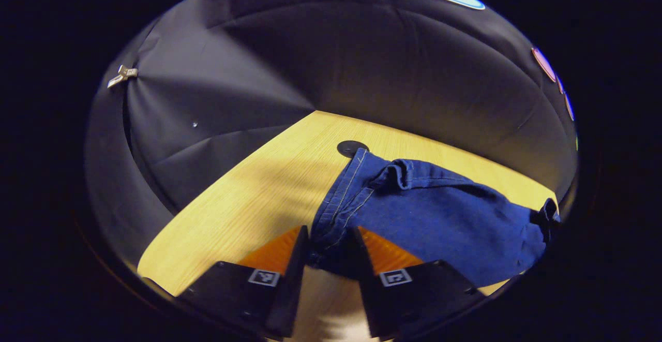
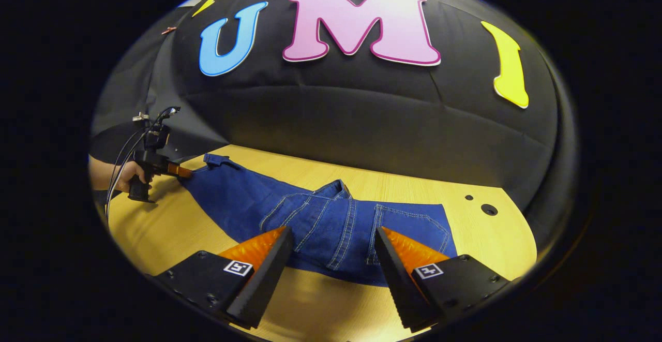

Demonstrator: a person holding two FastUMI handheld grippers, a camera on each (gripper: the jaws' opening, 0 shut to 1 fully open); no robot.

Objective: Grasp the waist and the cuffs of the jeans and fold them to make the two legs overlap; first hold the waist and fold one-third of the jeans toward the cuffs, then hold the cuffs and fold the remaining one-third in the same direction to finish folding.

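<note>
Jeans (image 2: pixel 331 223) flat on worktop (image 2: pixel 496 238), soft, limp, fairly heavy denim; left claw (image 1: pixel 331 251) clamped on cuff hem, right claw (image 2: pixel 333 259) spread open before waist, best gripped at waistband.

The jeans (image 2: pixel 320 223) stretch across the middle of the desk (image 2: pixel 496 238), leaving a bare strip along the near edge and open wood to the right, where two small holes (image 2: pixel 488 209) sit. Behind, the booth wall (image 2: pixel 362 119) closes off the far side. At the jeans' left end, the left gripper (image 2: pixel 178 172) and the hand (image 2: pixel 121 175) holding it block the way.
</note>
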